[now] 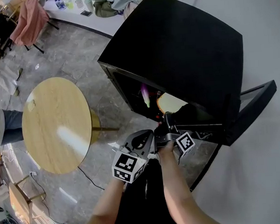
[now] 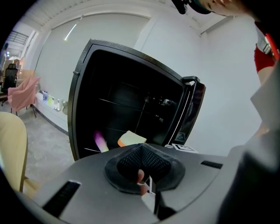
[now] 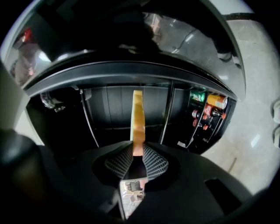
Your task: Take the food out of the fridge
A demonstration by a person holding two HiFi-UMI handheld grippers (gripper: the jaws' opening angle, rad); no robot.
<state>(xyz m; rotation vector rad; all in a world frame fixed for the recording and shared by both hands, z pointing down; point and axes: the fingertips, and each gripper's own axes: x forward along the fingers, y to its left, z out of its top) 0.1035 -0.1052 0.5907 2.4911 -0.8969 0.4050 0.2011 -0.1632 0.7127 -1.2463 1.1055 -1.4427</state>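
Note:
The black fridge [image 1: 174, 50] stands open, its door [image 1: 253, 107] swung out to the right. My right gripper [image 1: 168, 118] reaches into the fridge's mouth and is shut on a slice of bread [image 1: 170, 102] with an orange crust. In the right gripper view the slice [image 3: 137, 118] stands on edge, pinched at its lower end between the pads of the right gripper [image 3: 137, 153]. A purple and white vegetable [image 1: 145, 95] lies on the shelf to its left. My left gripper [image 1: 146, 136] hangs just outside the fridge. Its pads meet with nothing between them in the left gripper view [image 2: 142, 151].
A round wooden table [image 1: 55, 124] stands left of the fridge. Drink cans [image 3: 208, 103] sit in the door rack. Wire shelves [image 2: 127, 105] cross the dark inside. Chairs and clutter line the far wall [image 1: 30, 21].

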